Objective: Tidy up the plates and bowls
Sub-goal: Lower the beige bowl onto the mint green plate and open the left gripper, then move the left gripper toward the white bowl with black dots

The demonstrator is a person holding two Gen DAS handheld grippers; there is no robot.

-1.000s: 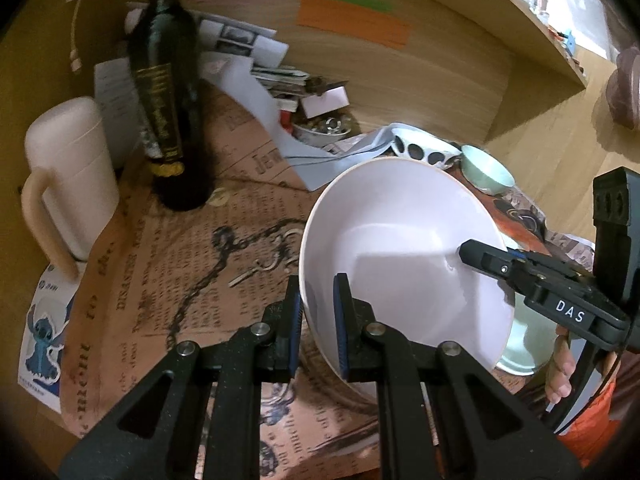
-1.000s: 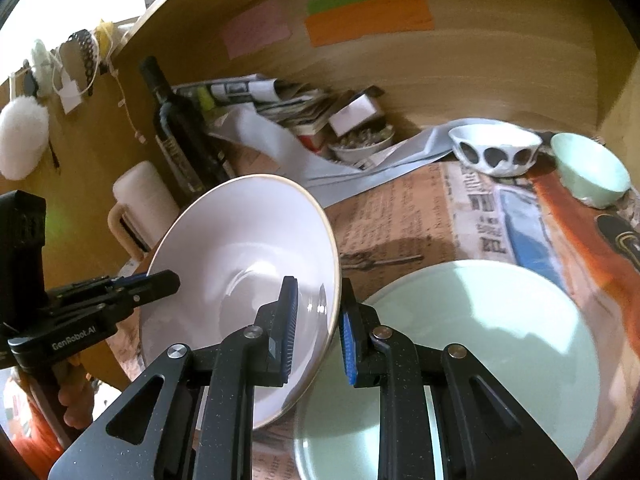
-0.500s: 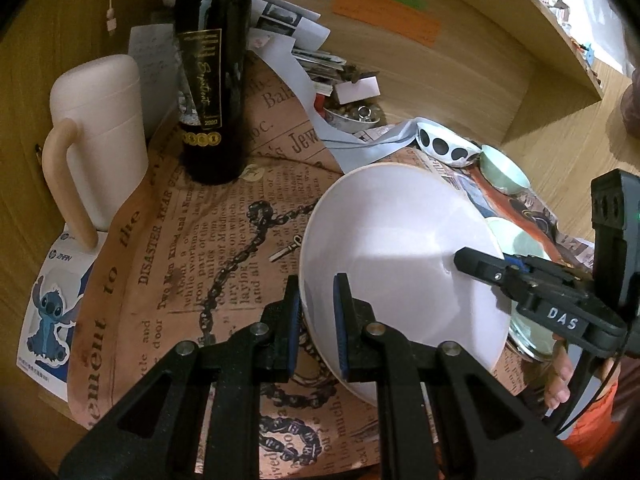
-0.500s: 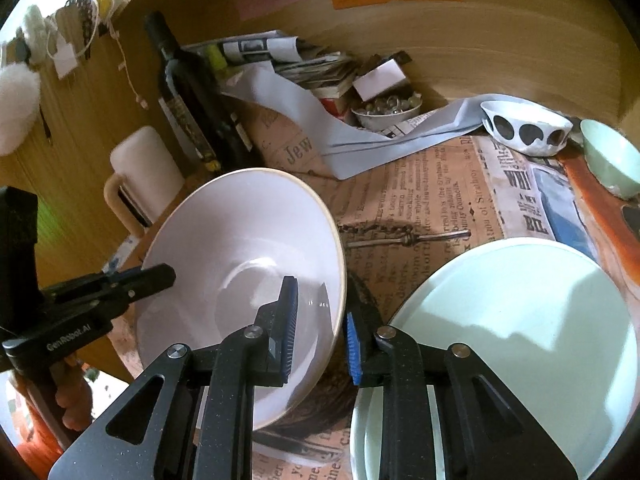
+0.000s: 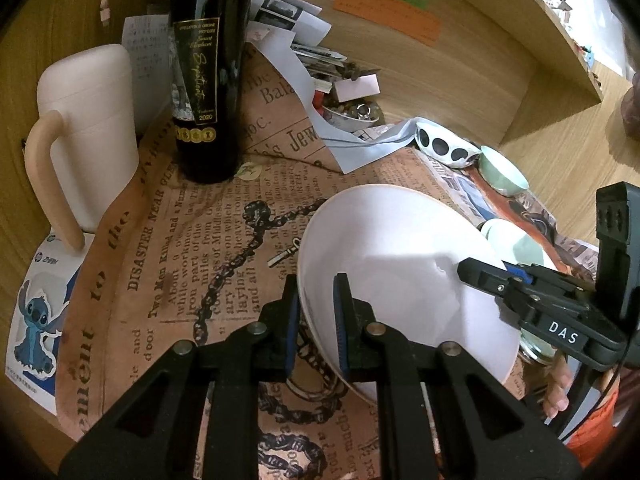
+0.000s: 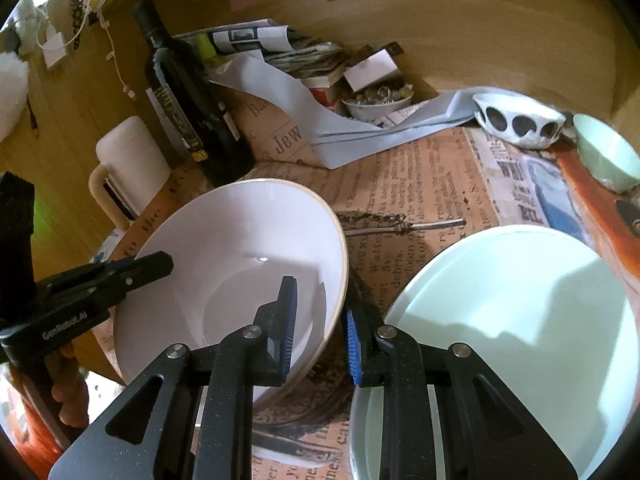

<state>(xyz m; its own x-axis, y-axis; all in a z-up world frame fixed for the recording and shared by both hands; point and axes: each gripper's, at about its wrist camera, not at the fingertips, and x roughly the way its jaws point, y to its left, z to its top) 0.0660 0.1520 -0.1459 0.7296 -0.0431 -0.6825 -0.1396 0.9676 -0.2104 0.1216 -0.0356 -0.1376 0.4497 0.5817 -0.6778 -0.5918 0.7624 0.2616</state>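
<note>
- Big white bowl sits dead centre, glossy ceramic, wide and deep with a thin tan rim, tilted up off the newsprint-patterned paper.
- Left gripper is clamped on the bowl's rim at 6 o'clock in its own view, blue ribbed pads either side of the wall.
- Right gripper bites the opposite edge: one matte black finger inside the bowl, the other outside, both pressed to the rim.
- Each camera catches the other tool: the right one enters the left view at 3 o'clock, the left one enters the right view at 9 o'clock.
- Only the right view shows the pale green plate fully, smooth and round, at 4 o'clock just beside the bowl; whether they touch I cannot tell. The left view gets just a sliver of it behind the bowl.
- Only the left view shows the cartoon sticker at 8 o'clock.
- Dark glass wine bottle stands upright at 11 o'clock, the cream matte jug with its looped handle beside it.
- Far back at 2 o'clock: a white bowl with black dots and a small mint bowl, side by side.
</note>
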